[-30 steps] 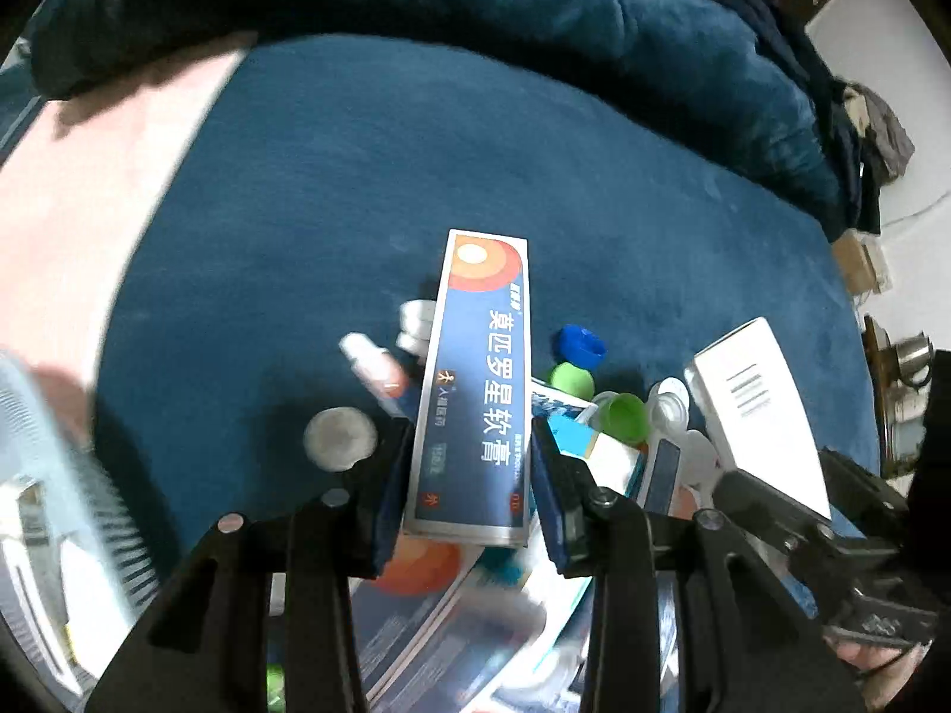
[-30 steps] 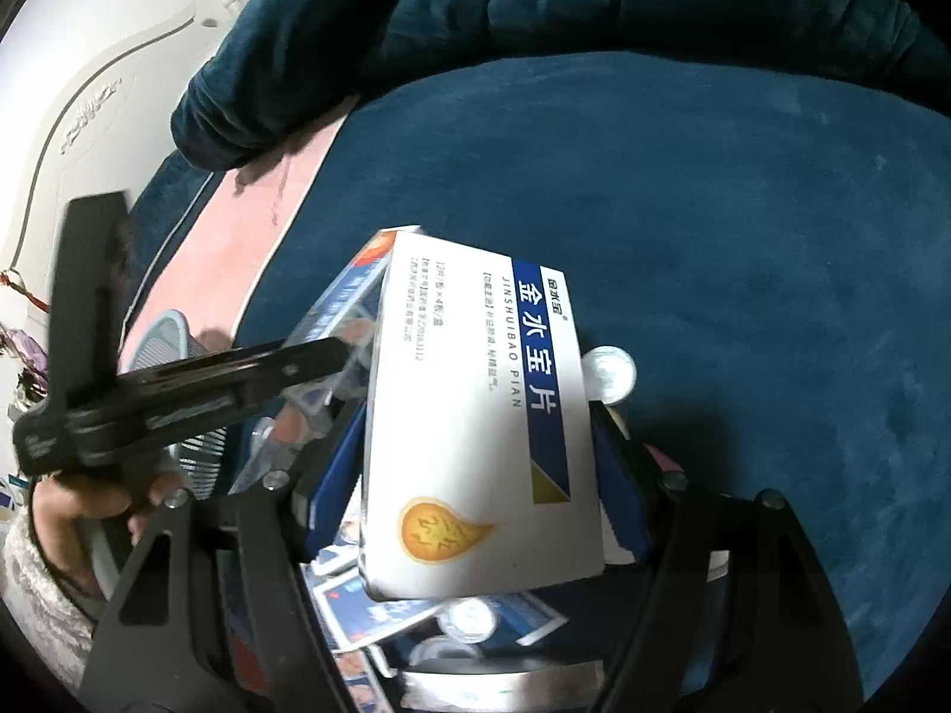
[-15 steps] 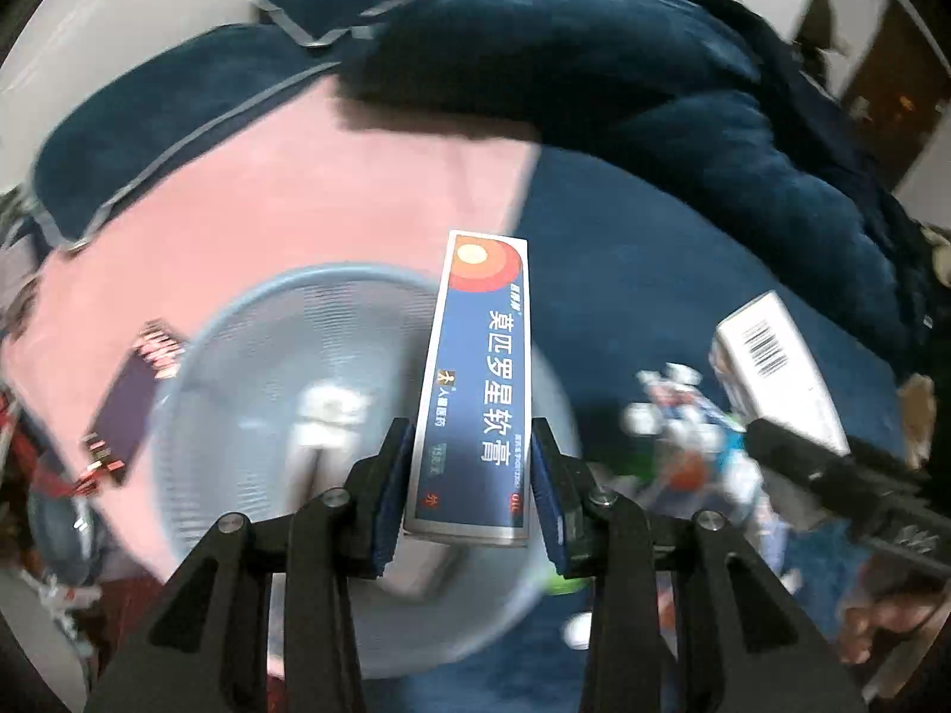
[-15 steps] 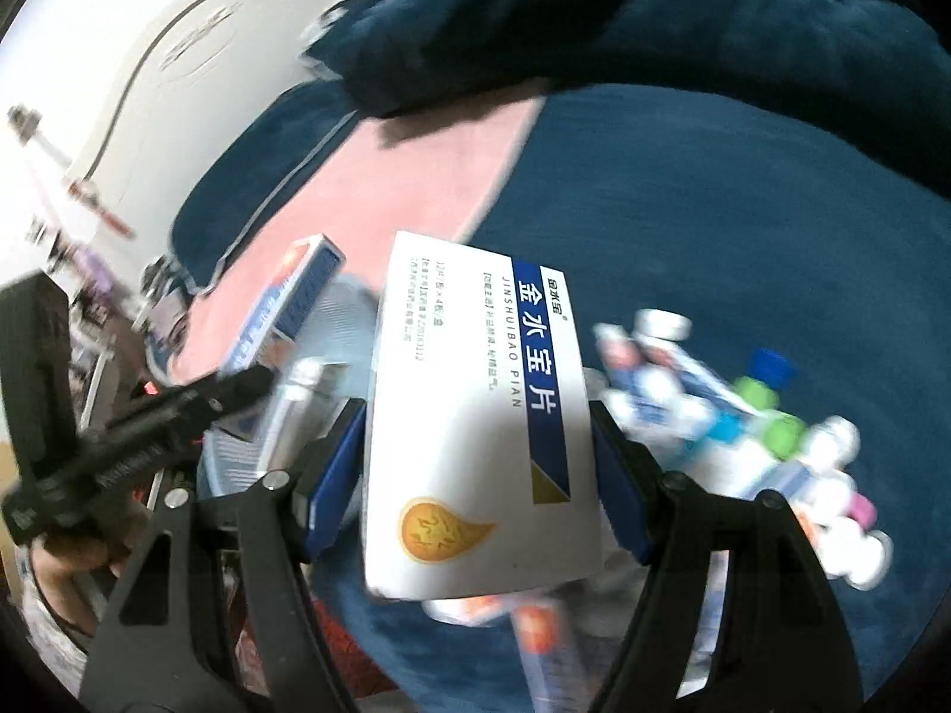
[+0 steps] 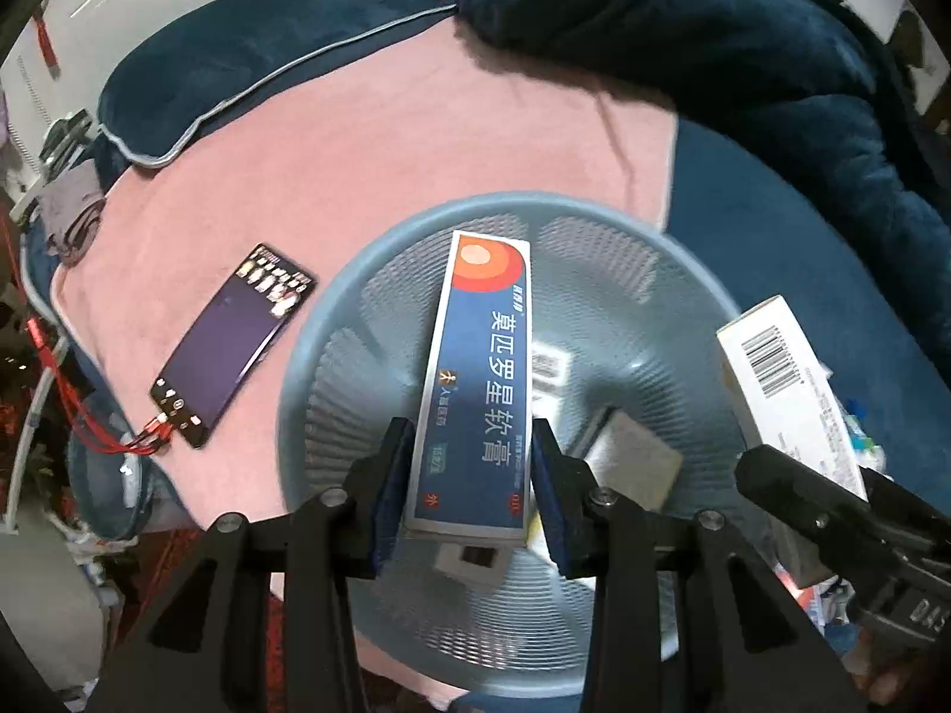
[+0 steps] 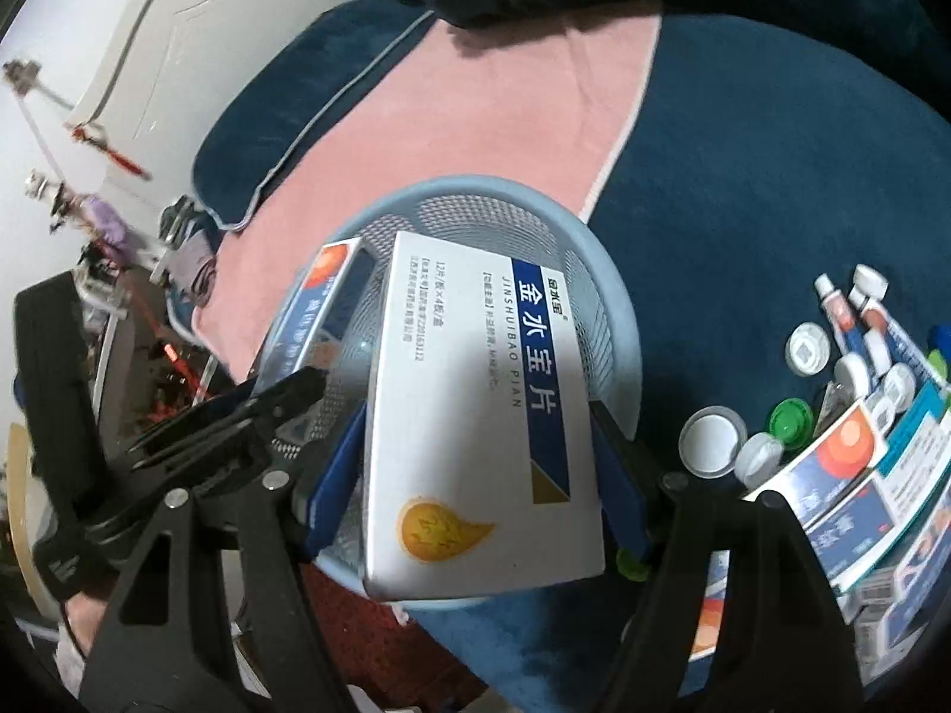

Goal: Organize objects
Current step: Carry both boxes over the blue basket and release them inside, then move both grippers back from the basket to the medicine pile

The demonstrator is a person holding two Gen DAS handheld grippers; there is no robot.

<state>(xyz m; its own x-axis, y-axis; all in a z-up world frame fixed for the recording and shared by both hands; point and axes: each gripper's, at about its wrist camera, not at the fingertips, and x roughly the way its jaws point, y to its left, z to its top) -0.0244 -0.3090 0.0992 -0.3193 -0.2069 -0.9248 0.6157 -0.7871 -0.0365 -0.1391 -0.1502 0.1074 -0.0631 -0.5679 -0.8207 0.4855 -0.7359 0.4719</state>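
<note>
My left gripper (image 5: 469,445) hangs over a pale blue mesh basket (image 5: 309,344) with a long blue ointment box (image 5: 481,380) upright between its blue pads. Its jaws are opening, and the pads still touch the box's sides. In the right wrist view my right gripper (image 6: 478,422) is shut on a wide white medicine box (image 6: 469,356), held above the same basket (image 6: 618,309). The left gripper (image 6: 285,392) and its blue box (image 6: 333,291) show at the left there. The white box (image 5: 778,368) shows at the right of the left wrist view.
Small boxes (image 5: 630,457) lie in the basket's bottom. A phone (image 5: 232,344) with red cables lies on the pink sheet (image 5: 416,131) left of the basket. A heap of tubes, caps and boxes (image 6: 862,386) lies on the dark blue blanket (image 6: 772,148) to the right.
Both grippers have carried their boxes from the heap on the blue blanket leftward to above the basket. The left jaws look slightly wider apart.
</note>
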